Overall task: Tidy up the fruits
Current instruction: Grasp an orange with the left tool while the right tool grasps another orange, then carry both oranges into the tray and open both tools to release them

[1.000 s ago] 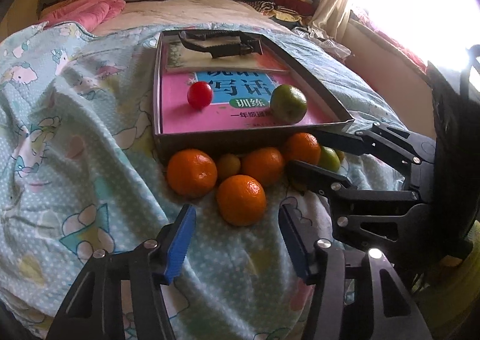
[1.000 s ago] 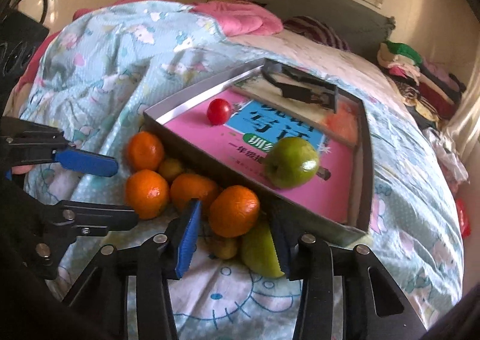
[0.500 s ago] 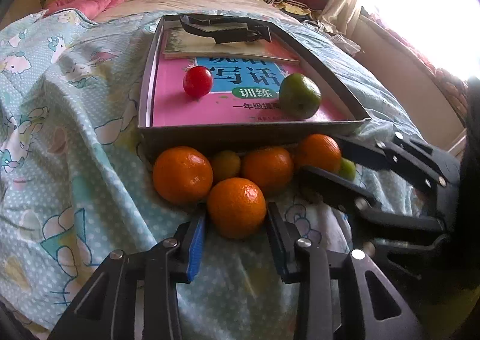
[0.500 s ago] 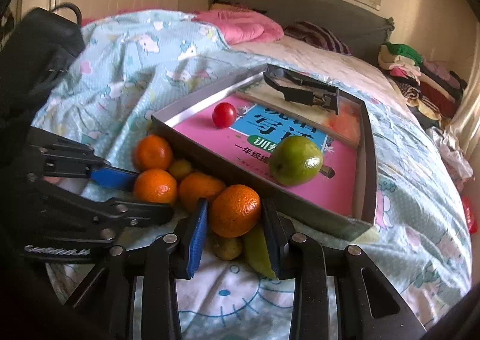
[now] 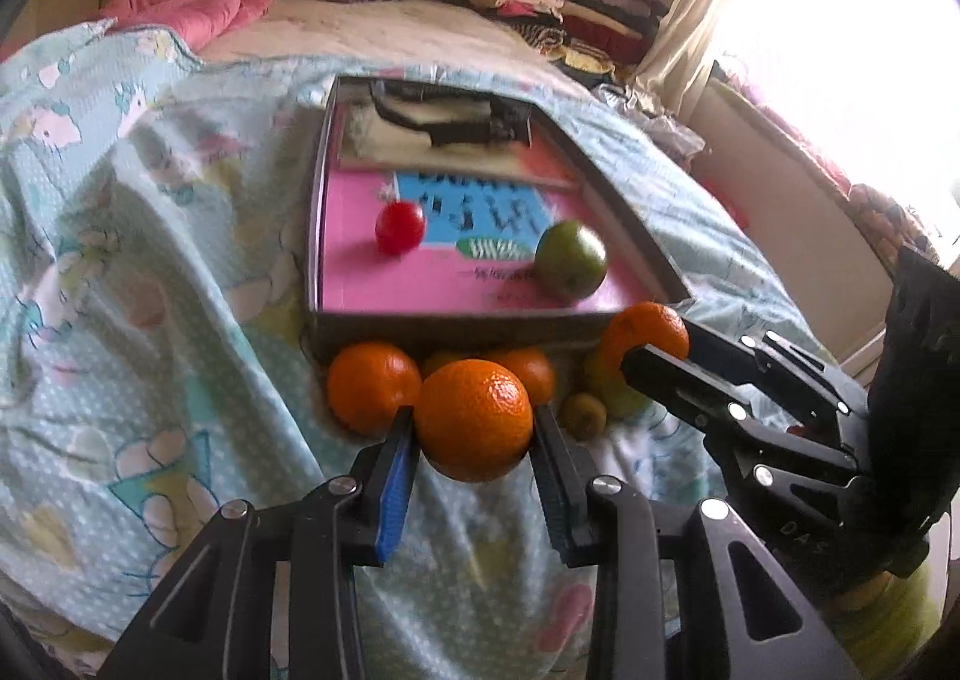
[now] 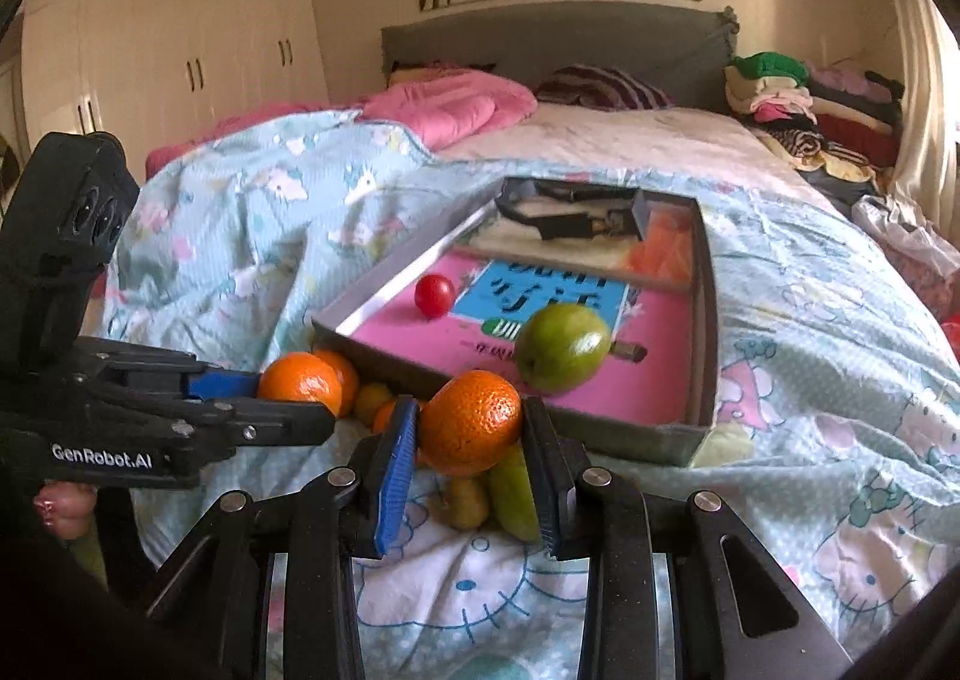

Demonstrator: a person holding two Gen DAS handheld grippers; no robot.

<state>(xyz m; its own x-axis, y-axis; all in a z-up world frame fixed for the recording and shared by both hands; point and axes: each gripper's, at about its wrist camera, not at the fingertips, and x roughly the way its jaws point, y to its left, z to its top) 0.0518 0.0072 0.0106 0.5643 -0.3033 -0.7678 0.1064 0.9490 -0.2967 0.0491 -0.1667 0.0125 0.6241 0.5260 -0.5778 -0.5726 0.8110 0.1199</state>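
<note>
You have an orange pinched in each tool, the left gripper (image 5: 474, 461) on one orange (image 5: 474, 419) and the right gripper (image 6: 471, 455) on another (image 6: 470, 421), both raised above the heap before the tray (image 5: 456, 322), so next carry them over its rim and release beside the green apple (image 5: 570, 259).

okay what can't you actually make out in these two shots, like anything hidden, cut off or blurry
- Left wrist view: print on the pink book is motion-blurred, unreadable.
- Left wrist view: the held orange in the left tongs hides fruit behind it.
- Right wrist view: the right tongs and their orange cover much of the green fruit below.
- Both views: the black object at the tray's far end is unidentifiable.
</note>
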